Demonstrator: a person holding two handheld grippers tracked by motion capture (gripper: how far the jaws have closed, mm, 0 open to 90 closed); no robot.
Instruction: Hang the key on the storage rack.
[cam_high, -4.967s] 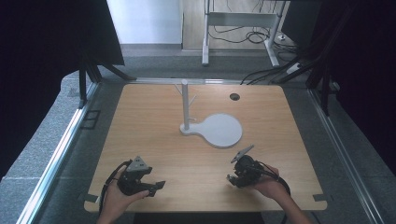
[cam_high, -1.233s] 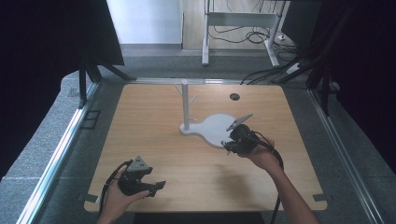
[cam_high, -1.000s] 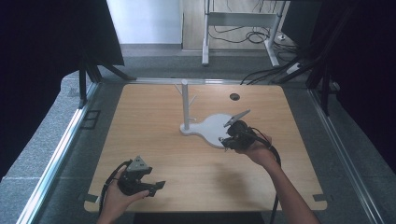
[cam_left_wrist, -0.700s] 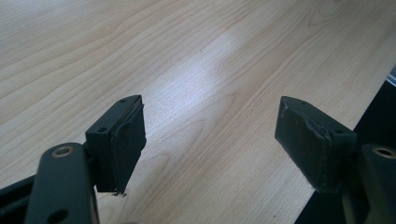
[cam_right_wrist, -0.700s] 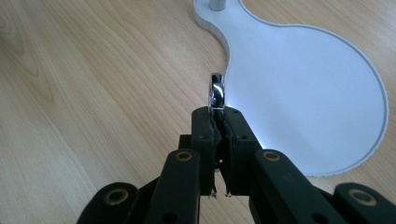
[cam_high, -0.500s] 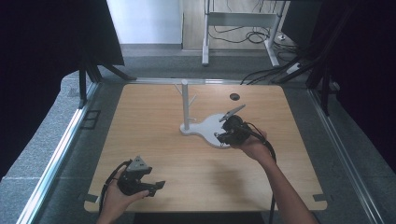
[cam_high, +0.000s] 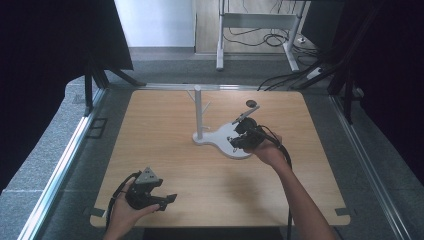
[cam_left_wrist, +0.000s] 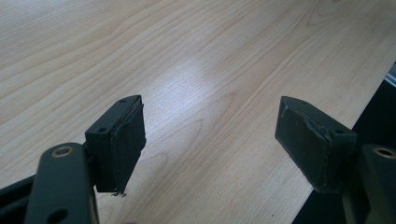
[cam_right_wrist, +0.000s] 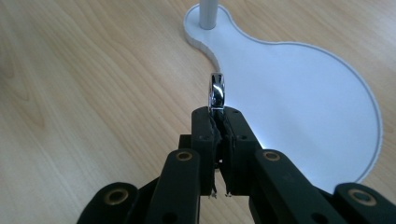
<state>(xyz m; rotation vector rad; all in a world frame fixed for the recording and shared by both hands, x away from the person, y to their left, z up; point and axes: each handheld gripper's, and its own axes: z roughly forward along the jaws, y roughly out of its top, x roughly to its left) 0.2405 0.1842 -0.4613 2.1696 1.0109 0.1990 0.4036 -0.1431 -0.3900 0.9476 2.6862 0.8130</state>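
Your right hand-held gripper (cam_high: 239, 140) has travelled from the near right part of the pale wooden counter (cam_high: 165, 145) up to the white keyhole-shaped stand base (cam_right_wrist: 299, 79), and it now hangs over that base's round end. Its jaws are clenched on a small shiny silver metal ring (cam_right_wrist: 216, 92), held on edge and sticking up past the pads. The white upright post with side pegs (cam_high: 198, 112) rises just beyond, at the base's narrow end. Your left hand-held gripper (cam_high: 165, 201) sits released near the counter's front edge, jaws wide over bare wood. Broad open counter lies between the two.
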